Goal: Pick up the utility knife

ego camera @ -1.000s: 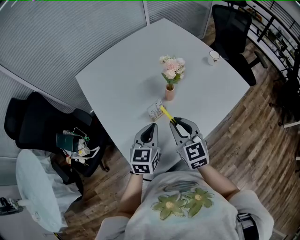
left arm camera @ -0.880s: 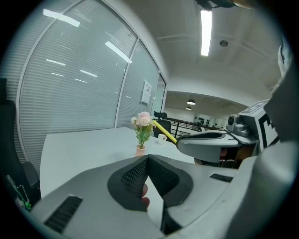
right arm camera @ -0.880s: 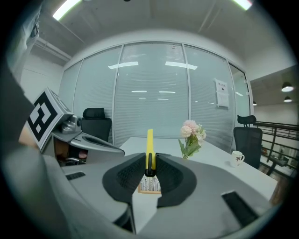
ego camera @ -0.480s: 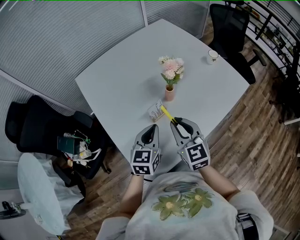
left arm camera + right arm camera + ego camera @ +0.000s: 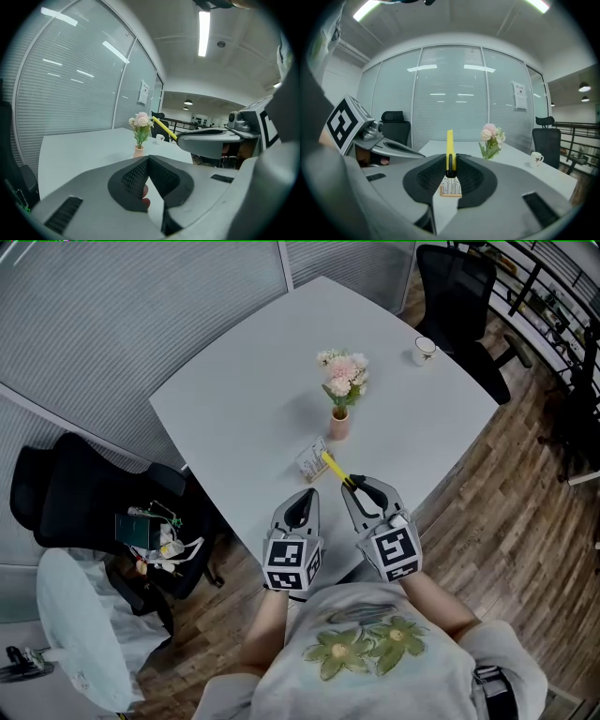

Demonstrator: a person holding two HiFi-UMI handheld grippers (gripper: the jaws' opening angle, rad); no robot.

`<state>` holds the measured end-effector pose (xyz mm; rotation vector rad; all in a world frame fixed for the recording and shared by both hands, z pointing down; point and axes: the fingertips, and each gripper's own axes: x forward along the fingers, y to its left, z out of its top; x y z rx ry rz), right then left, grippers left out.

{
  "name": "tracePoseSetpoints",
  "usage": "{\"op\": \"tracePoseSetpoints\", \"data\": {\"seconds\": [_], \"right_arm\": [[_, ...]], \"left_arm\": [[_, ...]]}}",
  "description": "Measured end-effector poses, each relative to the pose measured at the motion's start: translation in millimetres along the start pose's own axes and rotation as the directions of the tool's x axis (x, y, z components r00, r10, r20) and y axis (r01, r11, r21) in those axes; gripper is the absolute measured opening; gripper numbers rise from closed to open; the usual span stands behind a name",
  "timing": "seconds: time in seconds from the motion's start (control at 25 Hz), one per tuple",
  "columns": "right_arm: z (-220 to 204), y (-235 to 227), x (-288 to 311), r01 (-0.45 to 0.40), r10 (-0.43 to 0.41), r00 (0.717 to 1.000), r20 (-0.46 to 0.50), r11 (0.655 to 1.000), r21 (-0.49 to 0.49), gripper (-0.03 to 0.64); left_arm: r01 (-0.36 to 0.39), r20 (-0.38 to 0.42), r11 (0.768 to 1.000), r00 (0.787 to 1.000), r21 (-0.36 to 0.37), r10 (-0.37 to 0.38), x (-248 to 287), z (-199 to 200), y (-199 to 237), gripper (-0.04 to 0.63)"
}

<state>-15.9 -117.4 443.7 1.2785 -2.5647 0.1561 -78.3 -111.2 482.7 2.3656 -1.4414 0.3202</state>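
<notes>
Right gripper point(image 5: 450, 163): the jaws are nearly together, clamped on the dark rear end of the utility knife point(image 5: 449, 146), one pad on each flat side.
Utility knife: its yellow body sticks out ahead of the right jaws, in line with them. In the head view it points away from the person, toward the middle of the table point(image 5: 234, 399).
Knife tip: in the head view it ends over a small striped box point(image 5: 310, 461). Whether the two touch cannot be told.
Left gripper point(image 5: 148, 160): the pads meet at their tips, with nothing held between them. It sits just beside the right gripper, at the near table edge.
Small striped box: it lies on the table just ahead of both grippers.
Flower vase point(image 5: 339, 424): it stands upright just beyond the box, holding pink and white blooms.
Cup point(image 5: 426, 351): white, near the far right edge of the table, well apart from the knife.
Office chair point(image 5: 457, 296): black, behind the cup, on the wooden floor point(image 5: 506, 512).
</notes>
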Motion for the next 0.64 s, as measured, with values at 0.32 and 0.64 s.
{"op": "tracePoseSetpoints", "data": {"seconds": [0.32,0.64], "right_arm": [[-1.2,6.0,1.2,0.003,-0.004,1.0,-0.01,1.0,-0.007,0.066],[-1.8,14.6,6.3,0.001,-0.001,1.0,-0.019,1.0,-0.016,0.066]], "left_arm": [[0.002,0.007,1.0,1.0,-0.003,-0.002,-4.5,-0.3,4.5,0.002],[0.005,0.007,1.0,1.0,-0.004,-0.005,-7.6,-2.5,12.1,0.003]]}}
